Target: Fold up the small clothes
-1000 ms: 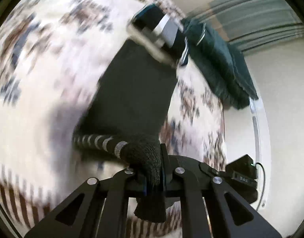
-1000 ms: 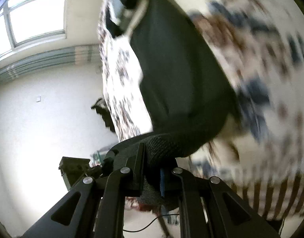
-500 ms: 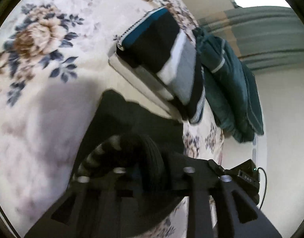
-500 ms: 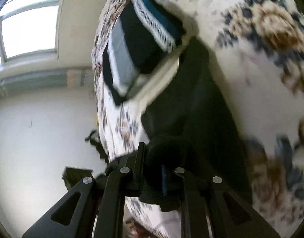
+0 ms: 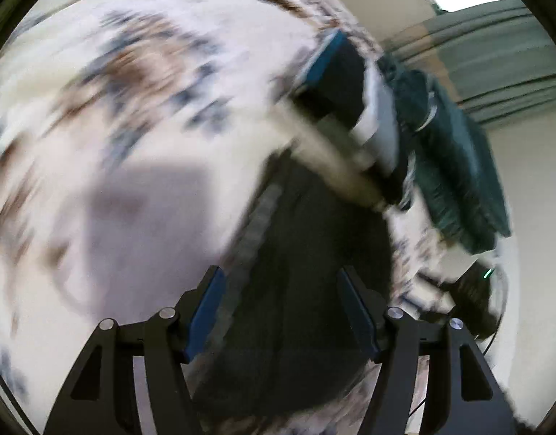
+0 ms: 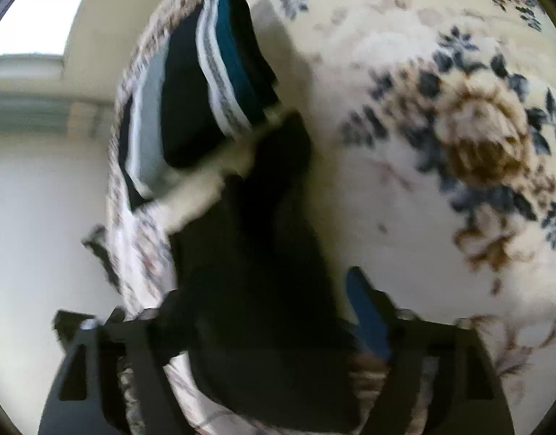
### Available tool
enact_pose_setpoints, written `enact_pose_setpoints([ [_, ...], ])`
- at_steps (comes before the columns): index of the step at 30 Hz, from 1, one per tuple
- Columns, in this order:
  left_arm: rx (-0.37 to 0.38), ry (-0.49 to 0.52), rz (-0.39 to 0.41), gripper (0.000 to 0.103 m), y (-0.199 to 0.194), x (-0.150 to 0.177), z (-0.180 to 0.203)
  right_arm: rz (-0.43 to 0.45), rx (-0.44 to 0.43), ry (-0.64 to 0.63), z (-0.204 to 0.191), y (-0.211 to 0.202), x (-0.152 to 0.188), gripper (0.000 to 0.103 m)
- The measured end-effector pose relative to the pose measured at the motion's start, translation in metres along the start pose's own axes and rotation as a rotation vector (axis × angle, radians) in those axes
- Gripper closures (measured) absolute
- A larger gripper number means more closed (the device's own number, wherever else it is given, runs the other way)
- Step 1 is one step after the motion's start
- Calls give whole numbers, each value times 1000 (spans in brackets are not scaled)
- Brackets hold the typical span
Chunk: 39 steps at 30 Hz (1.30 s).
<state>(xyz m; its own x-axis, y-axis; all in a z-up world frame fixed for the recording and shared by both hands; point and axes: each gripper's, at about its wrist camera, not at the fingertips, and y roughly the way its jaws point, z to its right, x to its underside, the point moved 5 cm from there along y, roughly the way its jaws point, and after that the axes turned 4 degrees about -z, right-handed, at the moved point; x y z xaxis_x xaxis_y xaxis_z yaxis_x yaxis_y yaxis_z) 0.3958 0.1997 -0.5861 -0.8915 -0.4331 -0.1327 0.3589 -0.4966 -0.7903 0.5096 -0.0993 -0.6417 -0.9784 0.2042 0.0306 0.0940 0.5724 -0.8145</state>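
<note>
Grippers released over dark garment

Your left gripper (image 5: 281, 308) and right gripper (image 6: 263, 311) both stand spread wide, gripping nothing. Dark garment (image 5: 306, 272) lies flat on the floral cloth (image 5: 115, 127) beneath them, just near of the folded pile (image 6: 205, 83), probably laid down mid-fold.

Two close downward views, same black garment (image 5: 306, 290)

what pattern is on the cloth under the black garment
Cream with blue and brown flowers; the floral cloth shows best in the right wrist view.
</note>
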Motion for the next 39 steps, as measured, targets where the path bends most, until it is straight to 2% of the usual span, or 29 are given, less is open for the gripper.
enact_pose_setpoints([
  [3, -67, -89, -30, 40, -6, 65, -32, -3, -1, -77, -10, 1, 9, 18],
  [5, -91, -116, -53, 40, -4, 93, -40, 12, -28, -146, -29, 3, 6, 18],
  [8, -101, -156, -54, 40, 0, 121, -44, 22, 16, -210, -49, 23, -12, 18],
  [9, -101, -170, -52, 40, 2, 127, -44, 0, 24, -212, -52, 32, -17, 28],
  [10, -102, -181, -48, 40, 4, 133, -43, -46, 27, -194, -52, 48, -21, 49],
  [11, -101, -197, -49, 40, 8, 139, -42, -64, 51, -162, -50, 56, -26, 92],
  [12, -94, -208, -49, 40, 9, 146, -40, -70, 58, -128, -46, 59, -30, 96],
  [15, -42, -246, -44, 40, 17, 156, -29, 24, 56, -83, -37, 31, -40, 96],
  [17, 1, -274, -43, 40, 26, 161, -23, 77, 133, -99, -26, 17, -40, 96],
  [19, 60, -307, -35, 40, 37, 161, -18, 58, 178, -130, -17, 20, -40, 96],
  [20, 87, -329, -25, 40, 44, 160, -16, 29, 171, -117, -10, 23, -41, 96],
  [21, 119, -345, -15, 40, 49, 158, -14, 3, 144, -99, -5, 26, -42, 93],
  [22, 147, -366, -5, 40, 55, 155, -13, -21, 82, -70, -1, 28, -47, 90],
  [23, 185, -389, 13, 40, 60, 152, -12, -30, 31, -51, 3, 26, -50, 75],
  [24, 215, -402, 31, 40, 64, 150, -10, -29, -22, -37, 7, 22, -52, 37],
  [26, 245, -423, 59, 40, 76, 142, -8, -41, -125, -12, 17, 22, -61, 0],
  [27, 259, -433, 67, 40, 82, 139, -7, -68, -166, -6, 22, 28, -63, 0],
  [29, 242, -460, 71, 36, 97, 131, -8, -162, -210, 0, 29, 49, -67, 0],
  [31, 258, -506, 108, 25, 104, 121, -9, -282, -247, -17, 34, 78, -66, 0],
  [33, 258, -547, 134, 25, 105, 111, -9, -338, -250, -42, 41, 97, -65, 0],
  [34, 256, -560, 147, 25, 104, 108, -8, -323, -268, -55, 42, 99, -68, 0],
  [35, 253, -569, 170, 25, 101, 104, -8, -304, -292, -61, 41, 98, -69, 0],
  [36, 234, -569, 186, 44, 99, 102, -7, -290, -317, -68, 40, 97, -70, 1],
  [37, 176, -554, 197, 65, 95, 99, -6, -271, -346, -81, 38, 94, -70, 4],
  [38, 155, -547, 196, 69, 94, 98, -5, -265, -359, -84, 38, 94, -68, 43],
  [39, 138, -551, 198, 75, 90, 96, -4, -276, -344, -81, 40, 96, -65, 75],
])
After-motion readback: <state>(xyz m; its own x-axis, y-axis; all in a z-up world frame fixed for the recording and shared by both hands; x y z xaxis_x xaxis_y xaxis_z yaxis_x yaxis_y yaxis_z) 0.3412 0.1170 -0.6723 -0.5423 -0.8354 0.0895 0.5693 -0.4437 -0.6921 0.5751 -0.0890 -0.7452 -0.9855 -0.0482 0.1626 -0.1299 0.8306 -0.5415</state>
